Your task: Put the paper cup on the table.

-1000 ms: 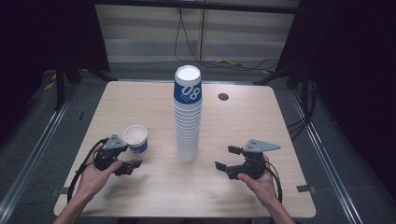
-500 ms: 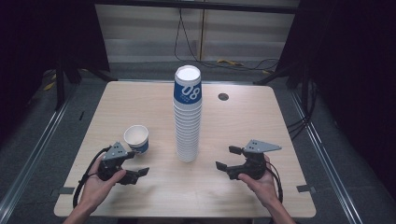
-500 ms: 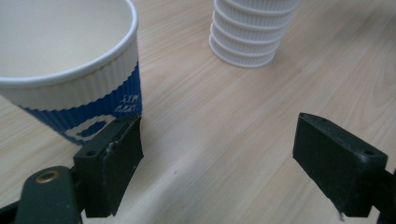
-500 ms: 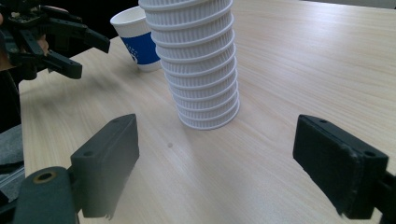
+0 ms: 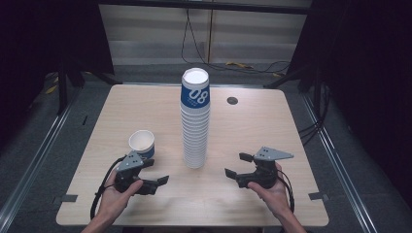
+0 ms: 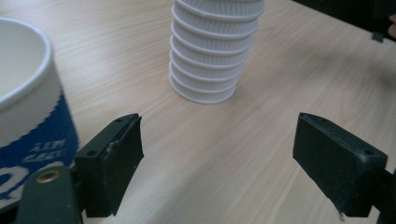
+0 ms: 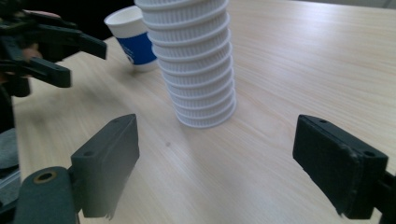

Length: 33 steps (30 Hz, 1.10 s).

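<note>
The room is dark around a pale wooden desk (image 5: 145, 111), with black drapes on both sides, a light panelled wall at the far end and cables trailing across the floor there. A small dark round spot (image 5: 232, 100) sits on the desk toward the far right.

In the middle of the desk stands a tall stack of white paper cups (image 5: 195, 126), upright, its top cup wearing a blue band with white numerals. Left of the stack and a little nearer, a single cup (image 5: 142, 144) stands on its own, mouth up, white inside with blue printing on its side; it is clearly apart from the stack.

The person's two hands come in from the near edge. The left hand (image 5: 114, 196) holds the left gripper (image 5: 154, 173) just on the near side of the single cup, pointing right toward the base of the stack. Its fingers (image 6: 112, 161) are spread wide with nothing between them; in the left gripper view the single cup is close beside the left finger, and I cannot tell whether they touch. The right hand (image 5: 272, 190) holds the right gripper (image 5: 237, 165) to the right of the stack, near its base but apart from it, a grey three-cornered plate on top. Its fingers (image 7: 108, 161) are also wide apart and empty, aimed at the bottom of the stack, with bare desk between.
</note>
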Each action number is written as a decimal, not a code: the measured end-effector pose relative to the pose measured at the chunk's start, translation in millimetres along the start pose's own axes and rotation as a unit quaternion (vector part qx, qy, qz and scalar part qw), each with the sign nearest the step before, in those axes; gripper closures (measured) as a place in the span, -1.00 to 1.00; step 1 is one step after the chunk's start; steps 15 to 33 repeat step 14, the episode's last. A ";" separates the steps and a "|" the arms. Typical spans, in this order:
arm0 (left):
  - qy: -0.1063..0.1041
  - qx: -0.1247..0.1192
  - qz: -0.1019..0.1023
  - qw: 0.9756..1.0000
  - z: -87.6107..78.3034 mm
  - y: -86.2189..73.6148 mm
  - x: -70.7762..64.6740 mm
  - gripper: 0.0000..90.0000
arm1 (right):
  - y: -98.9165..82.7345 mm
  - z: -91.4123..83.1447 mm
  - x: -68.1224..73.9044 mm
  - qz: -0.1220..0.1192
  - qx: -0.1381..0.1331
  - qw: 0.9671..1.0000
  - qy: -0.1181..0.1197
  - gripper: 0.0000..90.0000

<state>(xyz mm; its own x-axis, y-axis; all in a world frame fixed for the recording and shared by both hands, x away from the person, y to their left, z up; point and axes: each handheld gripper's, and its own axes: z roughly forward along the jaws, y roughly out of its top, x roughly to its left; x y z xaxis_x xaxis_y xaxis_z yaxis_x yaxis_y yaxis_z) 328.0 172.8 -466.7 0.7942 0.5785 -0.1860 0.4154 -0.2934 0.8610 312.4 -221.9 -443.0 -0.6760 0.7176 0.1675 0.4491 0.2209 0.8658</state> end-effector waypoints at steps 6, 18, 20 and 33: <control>-0.005 -0.009 0.006 1.000 6.8 -0.6 -9.4 -0.64 | -7.3 -5.7 1.5 0.011 -0.007 1.000 -0.020 -0.64; -0.012 -0.001 0.019 1.000 18.9 -8.0 -12.1 -0.63 | -17.5 1.6 3.2 0.004 0.005 0.999 -0.039 -0.64; -0.012 -0.001 0.019 1.000 18.9 -8.0 -12.1 -0.63 | -17.5 1.6 3.2 0.004 0.005 0.999 -0.039 -0.64; -0.012 -0.001 0.019 1.000 18.9 -8.0 -12.1 -0.63 | -17.5 1.6 3.2 0.004 0.005 0.999 -0.039 -0.64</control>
